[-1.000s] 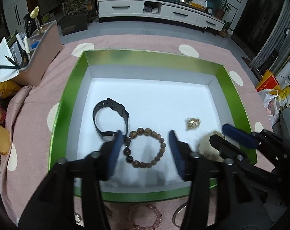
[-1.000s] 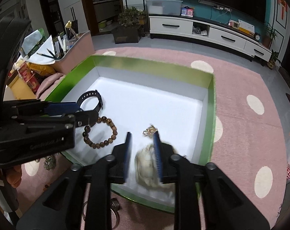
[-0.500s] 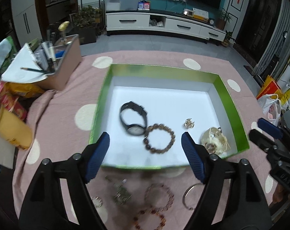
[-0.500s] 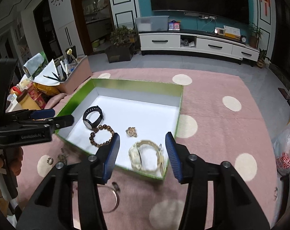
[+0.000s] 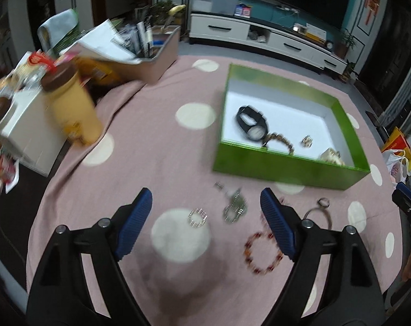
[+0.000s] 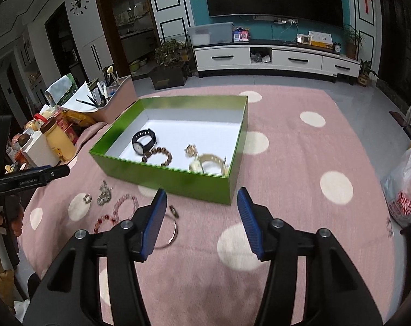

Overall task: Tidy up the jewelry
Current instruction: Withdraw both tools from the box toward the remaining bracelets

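the green box (image 6: 178, 182) sits on the pink dotted cloth (image 6: 300, 163) of the counter, its long axis running from the near left toward the far right in the right wrist view. inside it, along the near wall, lie a black watch (image 6: 143, 141), a brown bead bracelet (image 6: 158, 156), a small gold piece (image 6: 191, 150) and a pale gold bracelet (image 6: 209, 161) in a row. the watch lies on its side with its dial facing the near wall.

outside the box, on the cloth just before it, lie a red bead bracelet (image 5: 262, 252), a silver chain (image 5: 234, 207), a small sparkly ring (image 5: 197, 217) and a thin bangle (image 5: 318, 214).

the left claw (image 5: 205, 225) stands wide apart with nothing between its pads, above the sparkly ring. the right claw (image 6: 201, 218) is opening, empty, before the box's near right corner.
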